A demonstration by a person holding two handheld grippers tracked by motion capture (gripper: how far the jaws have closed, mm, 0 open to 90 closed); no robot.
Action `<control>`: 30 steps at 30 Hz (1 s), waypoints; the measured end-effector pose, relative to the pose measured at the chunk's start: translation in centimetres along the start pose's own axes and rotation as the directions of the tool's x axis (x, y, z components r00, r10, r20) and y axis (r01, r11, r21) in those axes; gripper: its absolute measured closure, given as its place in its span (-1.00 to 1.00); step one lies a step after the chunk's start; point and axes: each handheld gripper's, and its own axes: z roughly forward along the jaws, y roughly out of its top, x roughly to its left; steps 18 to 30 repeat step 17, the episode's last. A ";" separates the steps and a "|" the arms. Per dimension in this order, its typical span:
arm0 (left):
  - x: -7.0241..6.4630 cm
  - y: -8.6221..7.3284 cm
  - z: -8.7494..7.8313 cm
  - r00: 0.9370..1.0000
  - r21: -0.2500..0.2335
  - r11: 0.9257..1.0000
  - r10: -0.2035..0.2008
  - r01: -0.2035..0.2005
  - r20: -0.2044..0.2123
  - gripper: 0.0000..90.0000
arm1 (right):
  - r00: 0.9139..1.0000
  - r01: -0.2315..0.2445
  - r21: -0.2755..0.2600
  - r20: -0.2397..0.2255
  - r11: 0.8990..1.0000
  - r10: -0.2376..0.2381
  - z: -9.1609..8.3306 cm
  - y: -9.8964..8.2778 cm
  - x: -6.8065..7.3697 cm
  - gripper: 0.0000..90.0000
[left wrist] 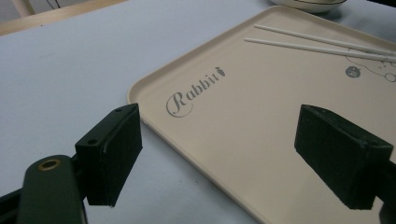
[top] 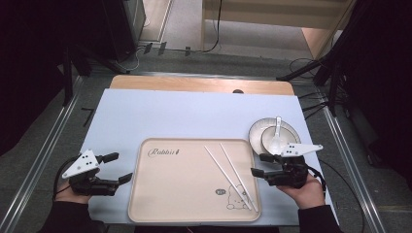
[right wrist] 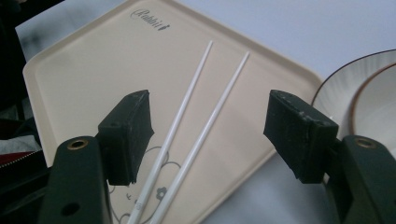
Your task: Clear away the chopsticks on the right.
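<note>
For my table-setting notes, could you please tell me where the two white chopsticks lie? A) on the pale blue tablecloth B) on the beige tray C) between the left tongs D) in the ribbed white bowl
B: the two white chopsticks lie side by side on the beige tray, free of both tongs.

Right gripper point(right wrist: 210, 140) jaws standing wide, gripping nothing; chopsticks point(right wrist: 196, 116) lying on beige tray point(right wrist: 93, 70); bowl point(right wrist: 373, 102) sitting beside tray.
</note>
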 end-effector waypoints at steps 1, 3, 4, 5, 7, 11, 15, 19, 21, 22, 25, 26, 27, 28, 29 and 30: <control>0.0 0.0 0.0 1.000 -0.001 1.000 0.001 -0.001 0.002 -0.66 | 1.000 0.005 -0.006 0.004 1.000 -0.005 -0.2 0.0 -0.2 -0.27; 0.0 0.0 0.0 1.000 -0.001 1.000 -0.003 0.003 0.003 -0.66 | 1.000 0.017 -0.016 0.011 1.000 -0.016 -0.5 -0.1 -0.4 -0.30; 0.0 0.0 0.0 1.000 0.000 1.000 -0.003 0.003 0.003 -0.66 | 0.999 0.029 -0.018 0.017 0.999 -0.029 -0.7 -0.1 -0.5 -0.30; 0.0 0.0 0.0 1.000 0.003 1.000 -0.002 0.002 0.003 -0.66 | 0.999 0.039 -0.026 0.020 0.999 -0.039 -0.8 -0.1 -0.6 -0.31; 0.0 0.0 0.0 1.000 0.002 1.000 -0.002 0.002 0.005 -0.66 | 0.999 0.045 -0.023 0.023 0.999 -0.045 -1.0 -0.2 -0.8 -0.31; 0.1 0.0 0.0 1.000 0.004 1.000 -0.005 0.005 0.006 -0.66 | 0.999 0.035 -0.037 0.034 0.999 -0.034 -1.1 -0.2 -0.9 -0.32; 0.1 0.0 0.0 1.000 0.006 1.000 -0.006 0.006 0.004 -0.66 | 0.998 0.048 -0.041 0.036 0.998 -0.046 -1.1 -0.2 -0.7 -0.34; 0.1 0.0 0.1 1.000 0.006 1.000 -0.006 0.006 0.004 -0.66 | 0.999 0.041 -0.042 0.037 0.998 -0.040 -1.2 -0.2 -0.7 -0.35; 0.1 0.0 0.1 1.000 0.006 1.000 -0.006 0.006 0.004 -0.66 | 0.999 0.041 -0.042 0.037 0.998 -0.040 -1.2 -0.2 -0.7 -0.35; 0.1 0.0 0.1 1.000 0.006 1.000 -0.006 0.006 0.004 -0.66 | 0.999 0.041 -0.042 0.037 0.998 -0.040 -1.2 -0.2 -0.7 -0.35; 0.1 0.0 0.1 1.000 0.006 1.000 -0.006 0.006 0.004 -0.66 | 0.999 0.041 -0.042 0.037 0.998 -0.040 -1.2 -0.2 -0.7 -0.35; 0.1 0.0 0.1 1.000 0.006 1.000 -0.006 0.006 0.004 -0.66 | 0.999 0.041 -0.042 0.037 0.998 -0.040 -1.2 -0.2 -0.7 -0.35; 0.1 0.0 0.1 1.000 0.006 1.000 -0.006 0.006 0.004 -0.66 | 0.999 0.041 -0.042 0.037 0.998 -0.040 -1.2 -0.2 -0.7 -0.35; 0.1 0.0 0.1 1.000 0.006 1.000 -0.006 0.006 0.004 -0.66 | 0.999 0.041 -0.042 0.037 0.998 -0.040 -1.2 -0.2 -0.7 -0.35; 0.1 0.0 0.1 1.000 0.006 1.000 -0.006 0.006 0.004 -0.66 | 0.999 0.041 -0.042 0.037 0.998 -0.040 -1.2 -0.2 -0.7 -0.35; 0.1 0.0 0.1 1.000 0.006 1.000 -0.006 0.006 0.004 -0.66 | 0.999 0.041 -0.042 0.037 0.998 -0.040 -1.2 -0.2 -0.7 -0.35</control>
